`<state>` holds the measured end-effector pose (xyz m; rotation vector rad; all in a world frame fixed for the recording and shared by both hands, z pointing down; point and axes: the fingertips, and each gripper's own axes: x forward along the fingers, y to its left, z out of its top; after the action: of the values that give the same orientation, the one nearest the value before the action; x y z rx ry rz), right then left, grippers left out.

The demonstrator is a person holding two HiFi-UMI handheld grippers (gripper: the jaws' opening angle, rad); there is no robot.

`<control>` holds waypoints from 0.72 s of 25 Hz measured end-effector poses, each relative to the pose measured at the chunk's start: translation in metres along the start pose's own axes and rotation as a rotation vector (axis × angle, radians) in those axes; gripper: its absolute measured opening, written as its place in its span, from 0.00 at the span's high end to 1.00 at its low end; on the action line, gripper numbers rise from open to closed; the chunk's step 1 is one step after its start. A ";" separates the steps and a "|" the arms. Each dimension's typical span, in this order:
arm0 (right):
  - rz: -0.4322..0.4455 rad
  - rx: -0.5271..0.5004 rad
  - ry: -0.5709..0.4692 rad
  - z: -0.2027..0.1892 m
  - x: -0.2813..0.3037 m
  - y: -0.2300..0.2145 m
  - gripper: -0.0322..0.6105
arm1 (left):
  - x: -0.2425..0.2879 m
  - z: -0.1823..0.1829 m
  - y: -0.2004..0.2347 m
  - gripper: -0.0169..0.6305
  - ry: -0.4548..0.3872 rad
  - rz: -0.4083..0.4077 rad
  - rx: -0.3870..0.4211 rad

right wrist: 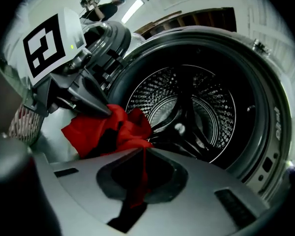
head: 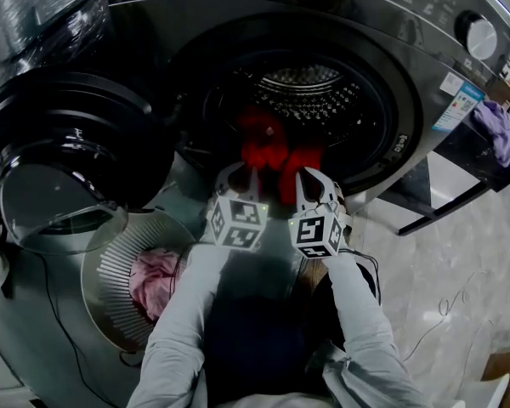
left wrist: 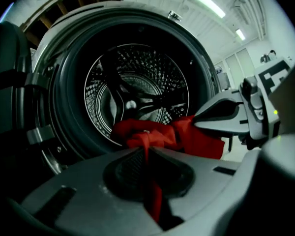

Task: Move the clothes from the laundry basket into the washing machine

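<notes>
Left tongs (left wrist: 146, 150): clamped on red garment (head: 272, 147) | Right tongs (right wrist: 143, 154): clamped on same garment | Garment: slung between both tongs at open mouth of washing machine (head: 425, 75) | Laundry basket (head: 110, 266): below open door, pink clothes (head: 153, 280) inside.

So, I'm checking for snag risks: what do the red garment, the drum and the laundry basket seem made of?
The red garment: soft matte fabric, knit or woven unclear; it creases and bunches limply.
The drum: bright metal, probably stainless steel; it glints and is punched with rows of small holes.
The laundry basket: likely pale rigid plastic; thin, even vertical slats.
</notes>
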<state>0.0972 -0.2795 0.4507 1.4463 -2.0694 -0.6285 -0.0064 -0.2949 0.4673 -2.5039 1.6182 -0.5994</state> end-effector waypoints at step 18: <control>-0.215 0.256 -0.155 0.076 0.053 -0.101 0.90 | 0.046 0.140 0.056 0.92 -0.328 0.004 -0.030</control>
<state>0.1024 -0.3560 0.3371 1.8360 -2.1937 -0.5913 0.0146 -0.3780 0.3349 -2.4569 1.5179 -0.1507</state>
